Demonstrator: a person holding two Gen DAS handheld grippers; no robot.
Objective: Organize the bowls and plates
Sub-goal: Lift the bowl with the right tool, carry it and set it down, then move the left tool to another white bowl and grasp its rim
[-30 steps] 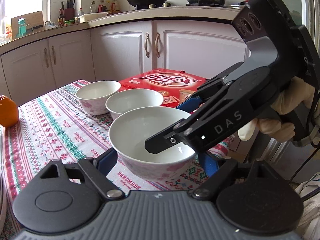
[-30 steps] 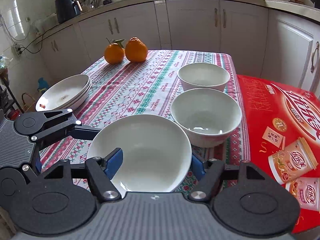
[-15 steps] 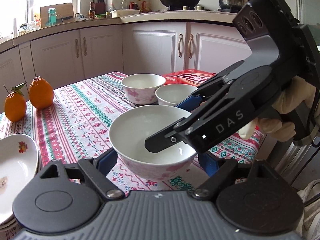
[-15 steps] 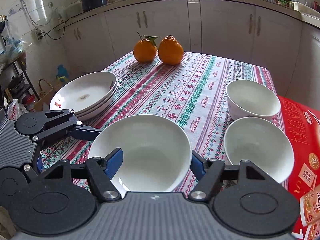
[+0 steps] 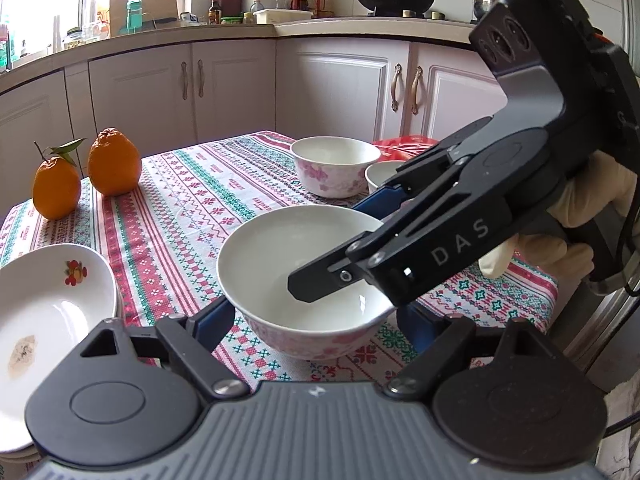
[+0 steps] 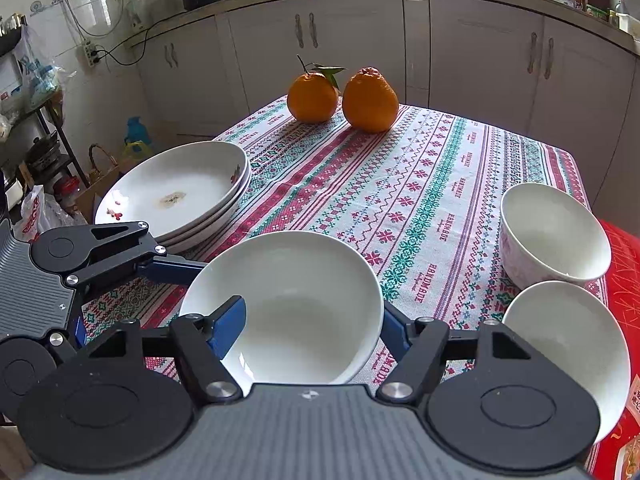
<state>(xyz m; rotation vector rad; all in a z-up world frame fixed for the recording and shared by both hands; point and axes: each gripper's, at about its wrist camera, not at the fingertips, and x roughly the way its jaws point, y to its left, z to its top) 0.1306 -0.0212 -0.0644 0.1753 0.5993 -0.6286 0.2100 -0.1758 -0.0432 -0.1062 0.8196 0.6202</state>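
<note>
A white bowl with pink flowers (image 5: 280, 264) is held between both grippers above the tablecloth. My left gripper (image 5: 312, 316) clasps its outer sides. My right gripper (image 6: 312, 320) has one finger (image 6: 228, 322) inside the bowl (image 6: 288, 300) and the other outside the rim; its arm (image 5: 460, 224) reaches in from the right. Two more bowls stand on the table: one (image 6: 554, 232) further back, one (image 6: 568, 344) nearer. A stack of white plates (image 6: 180, 188) lies at the left, also showing in the left wrist view (image 5: 48, 312).
Two oranges (image 6: 344, 96) sit at the far end of the patterned tablecloth (image 6: 420, 184). A red box (image 6: 624, 264) lies at the right edge under the near bowl. White kitchen cabinets (image 5: 240, 80) surround the table.
Both grippers have carried the held bowl to the left, away from the red box and the other two bowls, toward the plate stack. The grip on the bowl is unchanged.
</note>
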